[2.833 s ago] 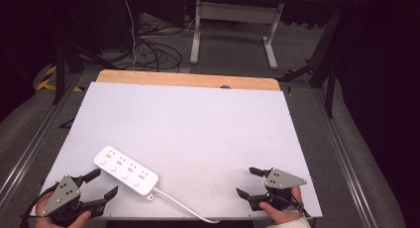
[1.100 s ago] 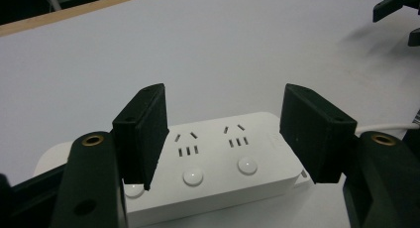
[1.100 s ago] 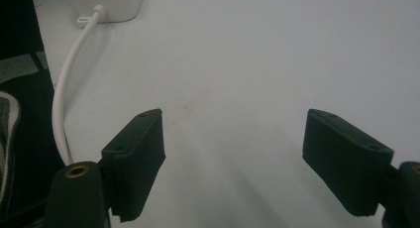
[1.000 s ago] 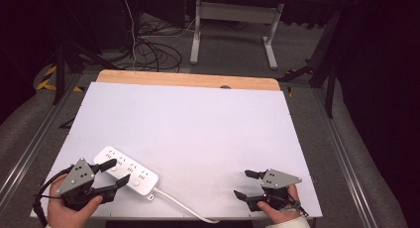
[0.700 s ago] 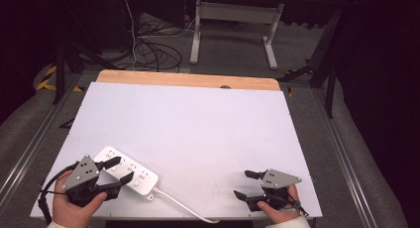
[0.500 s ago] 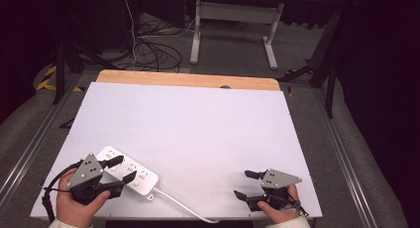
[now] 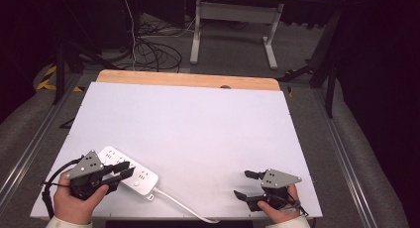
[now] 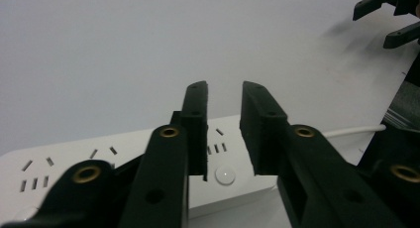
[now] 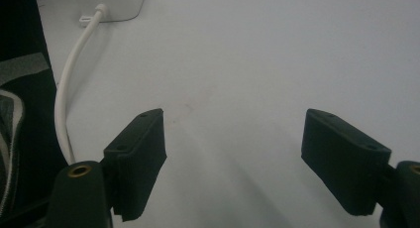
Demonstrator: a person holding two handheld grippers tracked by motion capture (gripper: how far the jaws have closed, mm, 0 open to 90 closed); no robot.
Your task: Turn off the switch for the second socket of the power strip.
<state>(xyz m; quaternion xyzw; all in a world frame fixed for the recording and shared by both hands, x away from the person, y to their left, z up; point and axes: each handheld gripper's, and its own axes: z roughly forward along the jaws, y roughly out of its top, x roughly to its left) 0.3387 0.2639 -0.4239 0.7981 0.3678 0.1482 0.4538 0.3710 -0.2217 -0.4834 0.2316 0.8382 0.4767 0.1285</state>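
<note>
Near left corner of the table (image 7: pixel 198 119): a white power strip (image 7: pixel 141 176) lies flat with its long axis running from far-left to near-right. Its white cable (image 7: pixel 181 208) leaves the near-right end and curves toward the table's near edge.

The left gripper (image 7: pixel 121 169), held in the person's left hand (image 7: pixel 74 205), sits directly over the strip's middle. In the left gripper view its fingers (image 8: pixel 198 119) stand a little apart, with a narrow gap between them and nothing held. The strip's top face lies just beyond and beneath the tips, and the strip's round button (image 8: pixel 225 175) shows in the gap. The fingers point roughly across the strip rather than along it. Contact with the strip cannot be told from these views.

Near right corner: the right gripper (image 7: pixel 245 184) rests low at the table's near edge, well apart from the strip. Its fingers (image 9: pixel 141 148) are spread wide over bare table and hold nothing. In the right gripper view the strip's cable end (image 9: pixel 111 5) appears far off to the left.

Judgement: the left hand is much the nearer. Any coming move on the strip turns on the left fingers straddling its short axis or pressing its top face.
</note>
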